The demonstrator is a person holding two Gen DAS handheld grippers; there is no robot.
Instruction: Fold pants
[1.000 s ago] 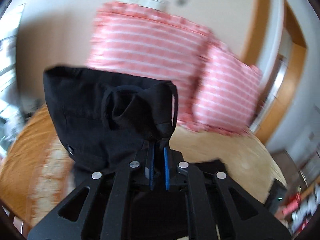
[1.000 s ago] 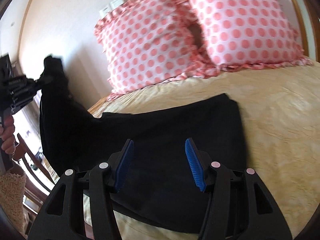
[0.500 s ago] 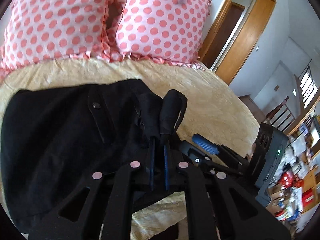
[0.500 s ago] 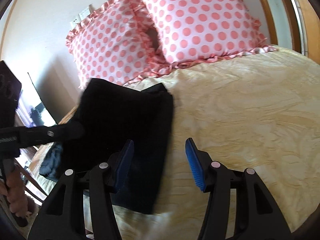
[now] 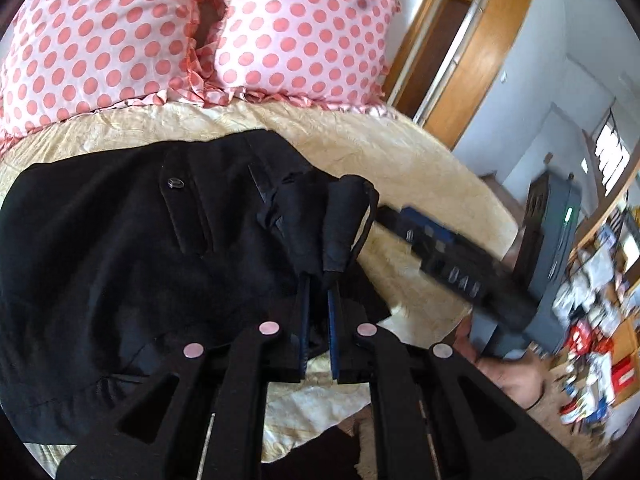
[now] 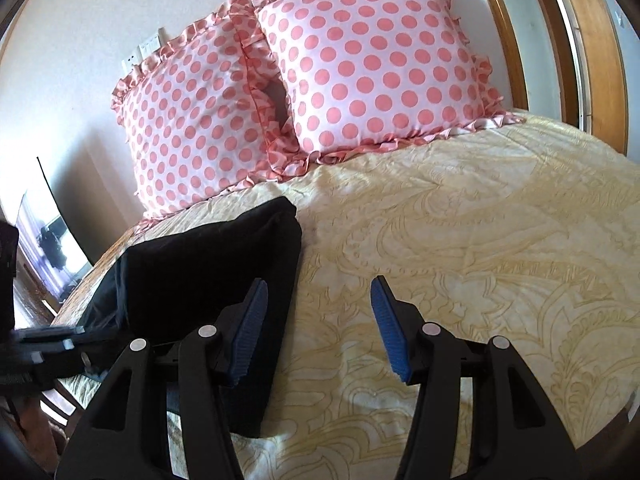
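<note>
Pants [image 5: 120,248] folded near bed edge (left), bare bedspread [image 6: 480,240] rightward

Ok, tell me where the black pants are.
The black pants lie folded on the yellow bedspread below the polka-dot pillows, one bunched edge pinched in the left gripper.

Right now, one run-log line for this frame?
step: fold pants | left claw: shut on pants edge | right claw: open, empty | pants: folded on bedspread

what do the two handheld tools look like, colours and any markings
Both are black, angular frames with triangular cut-outs and round silver rivets, ending in two fingers with ribbed blue pads. Left tool, right tool. From the left view, the right tool's body shows pale digits and a grey block with a green light.
</note>
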